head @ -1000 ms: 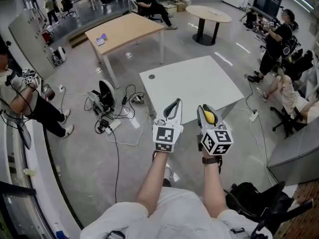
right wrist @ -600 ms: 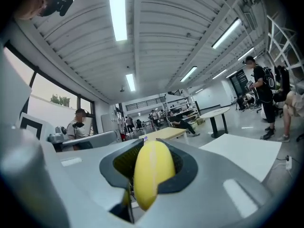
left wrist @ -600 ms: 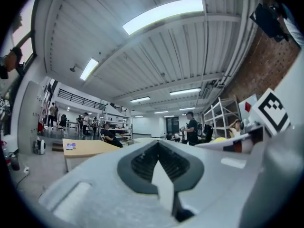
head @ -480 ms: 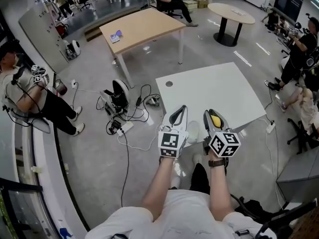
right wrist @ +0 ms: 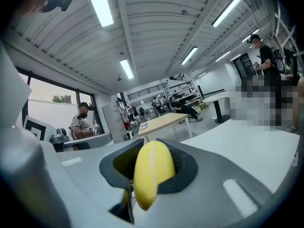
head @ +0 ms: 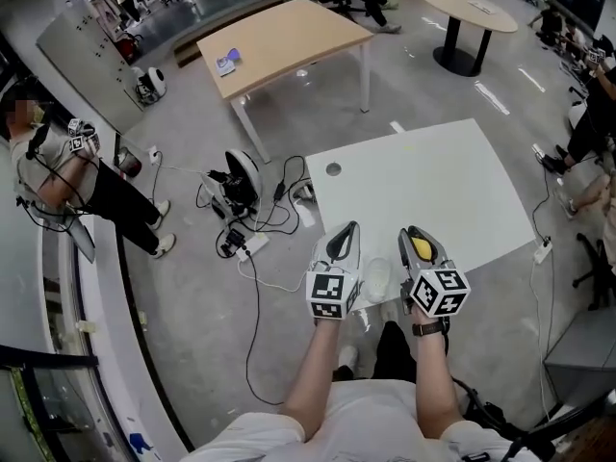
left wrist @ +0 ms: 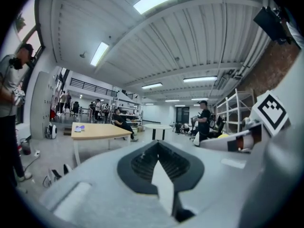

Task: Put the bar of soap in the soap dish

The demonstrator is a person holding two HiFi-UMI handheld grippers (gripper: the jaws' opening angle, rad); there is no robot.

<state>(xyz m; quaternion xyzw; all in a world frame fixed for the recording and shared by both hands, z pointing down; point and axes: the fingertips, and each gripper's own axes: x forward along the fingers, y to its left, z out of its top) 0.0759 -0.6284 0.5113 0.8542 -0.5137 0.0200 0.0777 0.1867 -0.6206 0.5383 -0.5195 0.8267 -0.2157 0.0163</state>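
A yellow bar of soap (head: 421, 248) sits clamped between the jaws of my right gripper (head: 420, 245), which is held up in the air over the near edge of the white table (head: 423, 176). In the right gripper view the soap (right wrist: 152, 170) fills the gap of the right gripper (right wrist: 149, 177). Just to its left is my left gripper (head: 341, 242), with its jaws together and nothing in them; the left gripper view (left wrist: 160, 167) shows the same. A small purple and white item (head: 226, 63) lies on the far wooden table (head: 289, 41); I cannot tell what it is.
Cables, a power strip and a black device (head: 241, 186) lie on the floor left of the white table. A person (head: 58, 171) sits at the far left. A round table (head: 472, 12) stands at the back right, with more people at the right edge.
The view has shifted forward, so the white table lies closer beneath the grippers. Both grippers keep the same pose and the soap stays held.
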